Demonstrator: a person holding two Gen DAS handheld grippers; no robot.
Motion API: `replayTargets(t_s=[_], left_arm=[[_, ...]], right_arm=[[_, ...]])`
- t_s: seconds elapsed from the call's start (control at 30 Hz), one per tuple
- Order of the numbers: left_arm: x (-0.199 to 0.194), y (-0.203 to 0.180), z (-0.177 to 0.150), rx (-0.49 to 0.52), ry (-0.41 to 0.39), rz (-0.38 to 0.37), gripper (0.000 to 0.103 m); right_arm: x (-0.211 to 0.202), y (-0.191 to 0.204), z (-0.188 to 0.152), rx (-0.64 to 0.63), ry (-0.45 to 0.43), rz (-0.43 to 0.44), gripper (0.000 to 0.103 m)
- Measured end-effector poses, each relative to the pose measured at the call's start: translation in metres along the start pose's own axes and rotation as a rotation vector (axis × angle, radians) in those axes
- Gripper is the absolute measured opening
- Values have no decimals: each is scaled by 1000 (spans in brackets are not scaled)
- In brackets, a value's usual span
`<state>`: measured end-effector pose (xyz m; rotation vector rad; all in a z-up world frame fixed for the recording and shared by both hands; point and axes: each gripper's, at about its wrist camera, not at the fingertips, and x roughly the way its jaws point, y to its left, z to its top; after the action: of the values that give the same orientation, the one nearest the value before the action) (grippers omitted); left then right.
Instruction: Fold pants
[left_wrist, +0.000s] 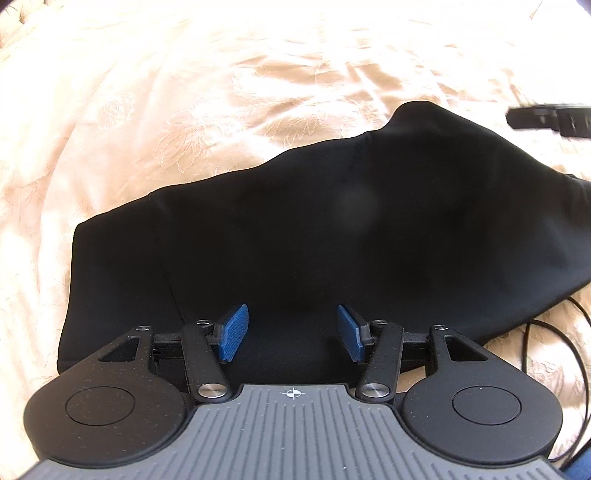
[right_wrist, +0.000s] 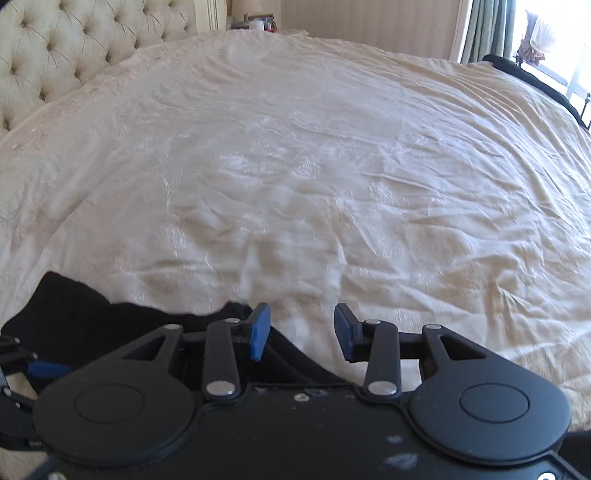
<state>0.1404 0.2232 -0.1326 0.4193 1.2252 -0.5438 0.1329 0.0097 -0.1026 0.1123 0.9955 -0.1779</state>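
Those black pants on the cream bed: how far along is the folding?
Done, it seems: the black fabric pants lie on the cream embroidered bedspread as one compact bundle, so some folding looks finished. In hand: nothing. The left gripper hangs open over the cloth; the right gripper is open too, nothing between its fingers. Left: the far edge looks uneven, so probably tidying or another fold.

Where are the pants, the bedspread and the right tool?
pants (left_wrist: 332, 229), left wrist view, middle of the black fabric.
bedspread (right_wrist: 314, 166), right wrist view, bare cream centre.
right tool (right_wrist: 302, 332), right wrist view, midway between its blue fingertips.
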Motion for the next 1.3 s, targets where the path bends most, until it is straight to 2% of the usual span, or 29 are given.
replayTargets(t_s=[0.1,0.13,0.27,0.4,0.57,0.73,0.87,0.93,1.0,1.07,1.17,1.3], left_arm=[[-5,-4,-3,12,-6,0,52],[-6,-5,-5,14,-8,0,52],[-7,-8,-8,26,-9,7,52],[-12,-11,-10,30,-22,15,52],[-25,-8,-18,-7,-50,35,52],[-40,8,-34,-84,-94,89,52],[-35,35,-47,-195,-70,154,52],[-30,45,-50,-240,-40,130,53],[-20,50,-53,-252,1,107,54],[-17,46,-53,-222,8,116,54],[-19,35,-48,-184,-10,144,54],[-22,22,-44,-196,-43,159,54]], right_arm=[[-6,-11,-30,88,81,26,40],[-7,-14,-37,124,102,35,37],[1,-18,-57,160,147,0,35],[25,-19,-47,151,147,-36,27],[74,-37,-26,221,197,-75,20],[87,-35,-17,181,188,-96,19],[68,-35,-17,177,148,-101,20],[50,-32,-20,180,111,-86,21],[33,-28,-26,190,81,-51,24],[18,-23,-35,197,75,-26,25],[1,-11,-58,180,106,1,25],[-7,-2,-97,142,179,4,25]])
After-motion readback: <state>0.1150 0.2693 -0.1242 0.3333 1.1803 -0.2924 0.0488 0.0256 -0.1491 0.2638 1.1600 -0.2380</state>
